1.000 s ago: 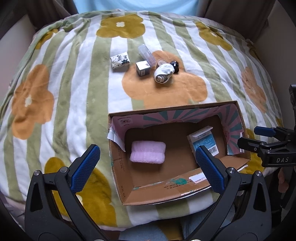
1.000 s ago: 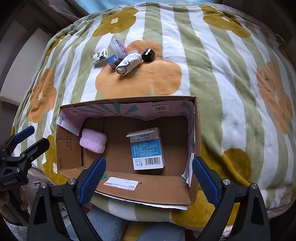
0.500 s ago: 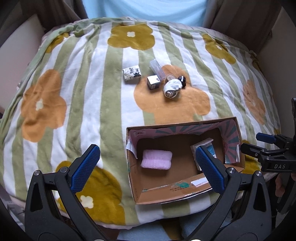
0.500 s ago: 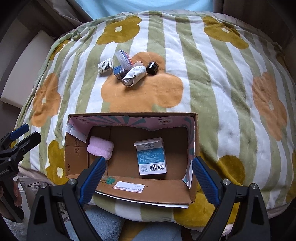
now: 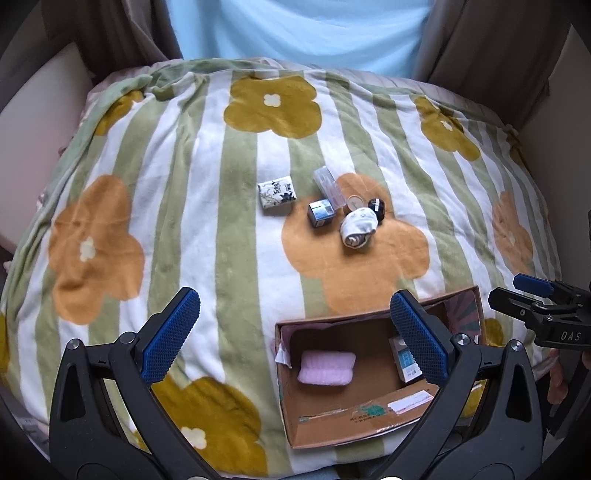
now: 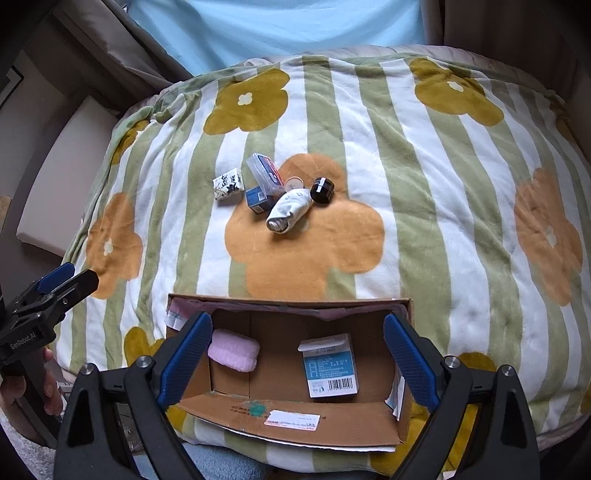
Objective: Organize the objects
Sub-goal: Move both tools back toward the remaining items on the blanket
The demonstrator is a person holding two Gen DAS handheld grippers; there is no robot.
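An open cardboard box (image 6: 295, 421) (image 5: 347, 421) sits at the near edge of the flowered blanket. It holds a pink sponge (image 6: 233, 350) (image 5: 327, 367) and a blue-and-white carton (image 6: 330, 366) (image 5: 406, 360). Farther off lies a cluster: a floral box (image 5: 277, 192) (image 6: 229, 183), a small blue box (image 5: 321, 212) (image 6: 260, 199), a clear case (image 5: 328, 184) (image 6: 266, 172), a rolled white sock (image 5: 359, 226) (image 6: 290, 209), a small beige lid (image 5: 355, 201) (image 6: 294, 182) and a black jar (image 5: 376, 205) (image 6: 322, 190). My left gripper (image 5: 295, 339) and my right gripper (image 6: 295, 362) are open and empty above the near blanket and box.
The blanket (image 5: 184, 206) covers a rounded cushion between beige walls (image 6: 55, 192). A light blue curtain (image 5: 295, 33) hangs behind. Each gripper shows at the edge of the other's view.
Both grippers have pulled back and up, so the box and the cluster look smaller and lower. Nothing on the blanket has moved. Both stay open.
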